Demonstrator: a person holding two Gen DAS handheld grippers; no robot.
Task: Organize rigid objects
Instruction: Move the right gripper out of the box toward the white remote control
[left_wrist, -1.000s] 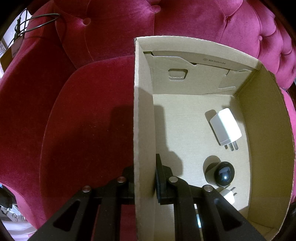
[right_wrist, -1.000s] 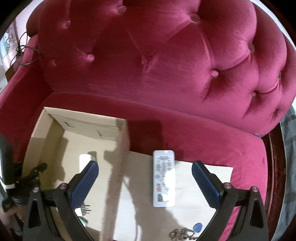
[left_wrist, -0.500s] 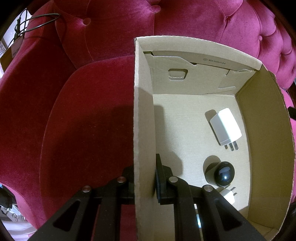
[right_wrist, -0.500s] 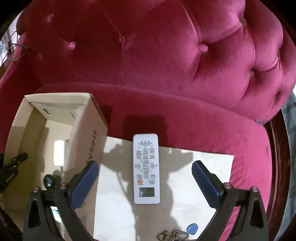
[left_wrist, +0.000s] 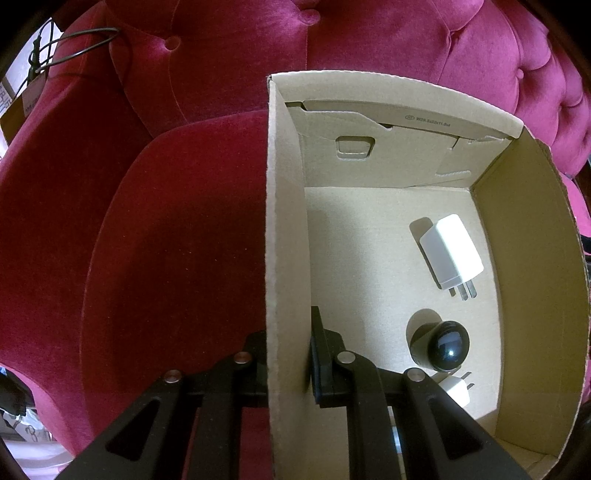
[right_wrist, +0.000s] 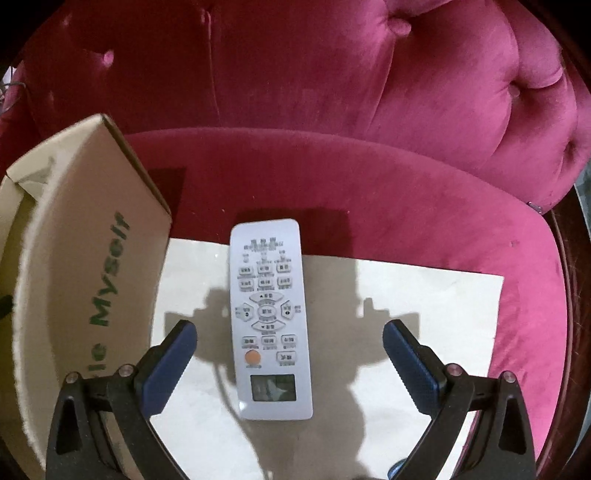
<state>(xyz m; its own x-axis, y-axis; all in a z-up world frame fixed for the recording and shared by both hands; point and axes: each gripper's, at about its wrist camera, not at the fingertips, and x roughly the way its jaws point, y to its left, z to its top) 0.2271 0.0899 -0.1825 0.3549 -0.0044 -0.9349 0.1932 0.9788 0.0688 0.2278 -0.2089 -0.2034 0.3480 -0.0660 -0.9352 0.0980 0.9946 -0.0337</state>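
Observation:
My left gripper (left_wrist: 288, 354) is shut on the left wall of an open cardboard box (left_wrist: 286, 221), one finger inside and one outside. Inside the box lie a white plug charger (left_wrist: 450, 251), a black round-topped object (left_wrist: 441, 345) and a smaller white plug (left_wrist: 456, 389). In the right wrist view a white remote control (right_wrist: 269, 317) lies face up on a pale sheet (right_wrist: 424, 295) on the red sofa seat. My right gripper (right_wrist: 290, 341) stands open just above it, blue pads either side of the remote without touching it. The box's outer wall (right_wrist: 92, 277) rises to the left.
The red tufted sofa back (right_wrist: 332, 74) stands behind everything, and its armrest (left_wrist: 44, 184) curves up at the left. A black cable loop (left_wrist: 74, 44) hangs over the sofa's top left corner. Bare seat cushion (left_wrist: 177, 258) lies left of the box.
My right gripper has dropped toward the remote, which now looks larger and sits between the open fingers. The left gripper and the box have not moved.

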